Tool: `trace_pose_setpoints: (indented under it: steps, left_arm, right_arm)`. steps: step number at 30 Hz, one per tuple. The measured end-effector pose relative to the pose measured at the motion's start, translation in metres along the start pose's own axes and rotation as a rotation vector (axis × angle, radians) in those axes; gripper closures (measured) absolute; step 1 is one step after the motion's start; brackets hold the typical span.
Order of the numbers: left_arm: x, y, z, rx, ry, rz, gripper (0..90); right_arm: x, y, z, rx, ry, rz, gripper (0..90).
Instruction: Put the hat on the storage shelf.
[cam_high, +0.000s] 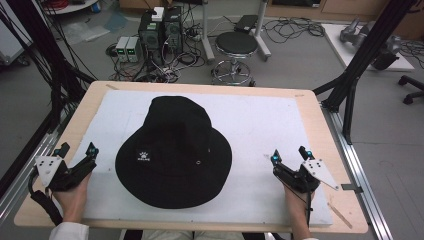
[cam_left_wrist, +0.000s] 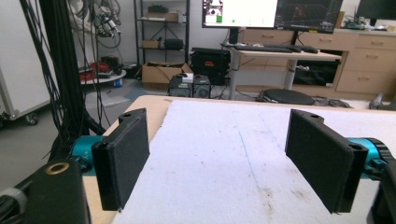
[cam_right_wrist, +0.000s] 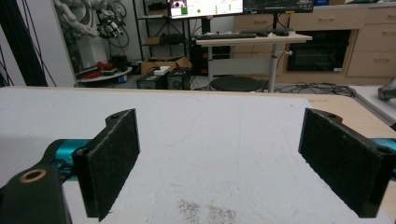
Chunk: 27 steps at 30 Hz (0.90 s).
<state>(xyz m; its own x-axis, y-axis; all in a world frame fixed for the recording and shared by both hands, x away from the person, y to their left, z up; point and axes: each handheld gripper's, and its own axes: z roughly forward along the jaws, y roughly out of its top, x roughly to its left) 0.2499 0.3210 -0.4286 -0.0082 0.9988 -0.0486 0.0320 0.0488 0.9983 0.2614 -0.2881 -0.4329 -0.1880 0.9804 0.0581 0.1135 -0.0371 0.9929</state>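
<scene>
We judge the black hat (cam_high: 173, 152) soft, light; pinch its brim at nine and three. Left claw (cam_high: 77, 150) and right claw (cam_high: 289, 154) both gape, released.

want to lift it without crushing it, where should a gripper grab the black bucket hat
Probably by the brim, not the crown. The black bucket hat lies crown-up on the white mat, its brim spread flat all round. The left gripper and right gripper, both open, flank it, so each could slide in low from its side and pinch the nearest brim edge.
</scene>
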Motion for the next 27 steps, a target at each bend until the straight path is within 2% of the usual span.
trace_pose_setpoints:
  steps: [27]
  left_arm:
    - [0.0013, -0.0018, -0.0004, 0.009, -0.007, -0.02, 22.1]
  right_arm:
    - [0.001, 0.0, -0.001, 0.002, 0.008, 0.011, 11.7]
